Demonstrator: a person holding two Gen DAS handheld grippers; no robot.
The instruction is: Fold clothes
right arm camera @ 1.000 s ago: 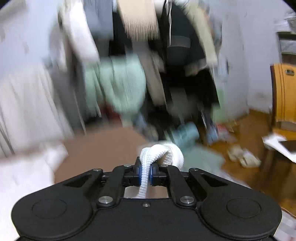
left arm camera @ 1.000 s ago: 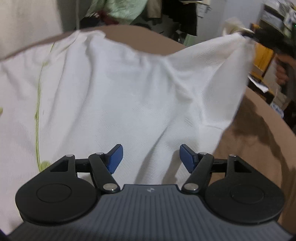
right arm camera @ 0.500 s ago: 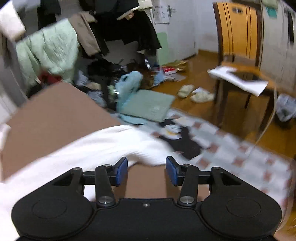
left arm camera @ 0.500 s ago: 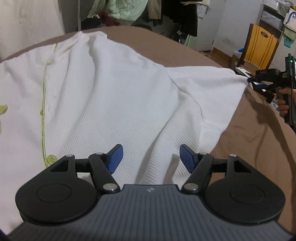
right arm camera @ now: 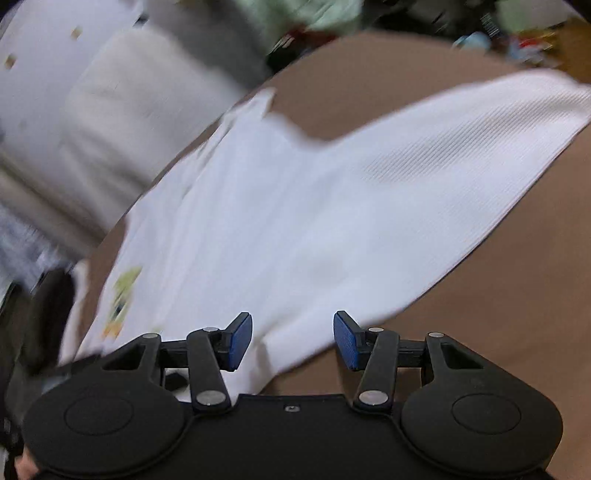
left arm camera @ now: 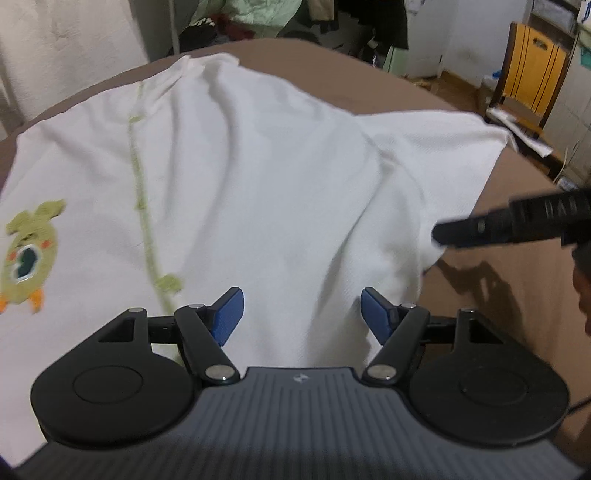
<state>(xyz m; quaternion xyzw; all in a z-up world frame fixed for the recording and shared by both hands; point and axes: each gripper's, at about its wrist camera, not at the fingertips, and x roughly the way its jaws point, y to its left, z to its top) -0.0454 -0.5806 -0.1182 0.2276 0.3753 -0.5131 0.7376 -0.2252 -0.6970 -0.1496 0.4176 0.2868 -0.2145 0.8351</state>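
Note:
A white shirt (left arm camera: 258, 166) (right arm camera: 314, 203) lies spread on the brown bed cover (left arm camera: 498, 295), with a green button line (left arm camera: 142, 206) and a green embroidered patch (left arm camera: 27, 254). Its sleeve (left arm camera: 443, 147) (right arm camera: 480, 129) lies flat, stretched out to the right. My left gripper (left arm camera: 302, 314) hovers over the shirt's body, its jaws opening a little wider and pressing on nothing. My right gripper (right arm camera: 293, 338) hangs over the shirt's edge below the sleeve with its jaws opening; cloth lies under the gap, not pinched. Its black body (left arm camera: 535, 221) reaches in from the right in the left wrist view.
A yellow wooden chair (left arm camera: 532, 70) stands on the floor beyond the bed's right side. Hanging and piled clothes (left arm camera: 251, 11) fill the far end of the room. A pale blurred bedding mass (right arm camera: 129, 92) lies left of the bed. The person's hand (left arm camera: 583, 280) shows at the right edge.
My right gripper let go of the bunched sleeve end it held up, and the sleeve dropped flat. That gripper then swung down to the shirt's edge. My left gripper drew back slightly.

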